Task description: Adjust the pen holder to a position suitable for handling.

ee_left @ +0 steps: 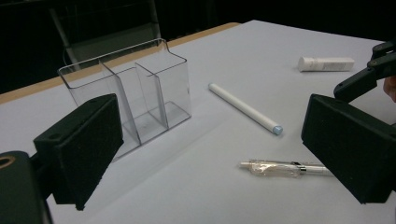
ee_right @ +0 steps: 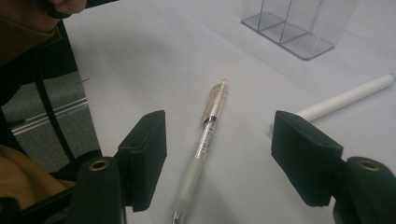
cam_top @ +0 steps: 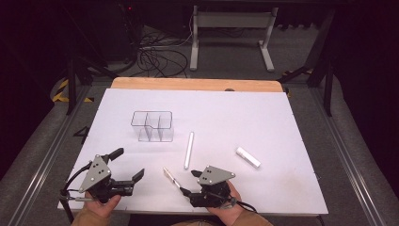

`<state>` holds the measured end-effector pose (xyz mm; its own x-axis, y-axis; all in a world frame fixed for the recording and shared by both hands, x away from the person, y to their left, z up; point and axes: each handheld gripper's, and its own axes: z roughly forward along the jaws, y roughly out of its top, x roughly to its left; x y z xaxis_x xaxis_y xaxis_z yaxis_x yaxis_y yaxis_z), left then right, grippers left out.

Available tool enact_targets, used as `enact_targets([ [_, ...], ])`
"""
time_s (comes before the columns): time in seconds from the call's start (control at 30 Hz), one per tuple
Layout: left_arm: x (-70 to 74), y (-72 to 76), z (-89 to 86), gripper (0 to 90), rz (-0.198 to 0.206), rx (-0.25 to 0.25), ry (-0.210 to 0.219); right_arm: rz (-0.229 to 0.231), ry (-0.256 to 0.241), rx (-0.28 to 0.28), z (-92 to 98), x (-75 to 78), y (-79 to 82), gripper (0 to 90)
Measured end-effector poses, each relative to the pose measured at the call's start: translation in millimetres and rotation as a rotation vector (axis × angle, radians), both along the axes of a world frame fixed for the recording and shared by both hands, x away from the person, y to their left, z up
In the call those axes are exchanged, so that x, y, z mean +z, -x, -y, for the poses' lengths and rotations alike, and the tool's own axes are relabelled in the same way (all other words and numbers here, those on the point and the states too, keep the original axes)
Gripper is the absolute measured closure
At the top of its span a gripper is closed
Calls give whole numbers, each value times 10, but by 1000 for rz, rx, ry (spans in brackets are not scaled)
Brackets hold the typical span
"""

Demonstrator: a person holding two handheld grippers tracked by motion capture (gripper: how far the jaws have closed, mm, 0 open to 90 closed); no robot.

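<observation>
I am working in what looks like a lab or recording studio: my surface (cam_top: 226, 113) is a white sheet over a wooden board, black curtains close off the sides, loose cables (cam_top: 157, 56) sprawl over grey carpet, and a metal frame (cam_top: 230, 28) stands behind.

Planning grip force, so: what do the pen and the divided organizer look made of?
The pen looks like clear, glossy plastic with a frosted, perhaps rubbery grip: the inner refill shows through its barrel. The organizer looks like hard clear acrylic or similar plastic: the table shows through its walls, and its edges catch the light.
</observation>
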<state>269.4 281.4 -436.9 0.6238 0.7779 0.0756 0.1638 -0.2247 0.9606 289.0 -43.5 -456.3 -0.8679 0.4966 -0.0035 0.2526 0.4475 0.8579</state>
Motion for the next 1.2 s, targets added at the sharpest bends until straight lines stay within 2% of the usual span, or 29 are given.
enact_targets([
  [0.2, 0, 0, -1, 60, 2, 3, 2, -50, -6, -13, -70, -34, -2, 380],
  [0.27, -1, -2, -3, 60, 2, 3, 3, -54, 2, -19, -100, -56, 6, 395],
  [0.3, 0, -1, -4, 60, 0, 2, 2, -55, 11, -40, -124, -78, 18, 420],
  [0.57, -3, -3, 1, 60, 1, 3, 1, -90, 24, -68, -174, -146, 39, 473],
  [0.77, -4, -5, 1, 60, 1, 3, -4, -91, 51, -97, -209, -194, 69, 530],
  [1.03, -5, -7, -5, 61, -2, 4, -6, -70, 95, -98, -245, -237, 101, 568],
  [1.2, -3, -11, -11, 61, 1, 2, -2, -78, 118, -98, -250, -255, 101, 591],
])
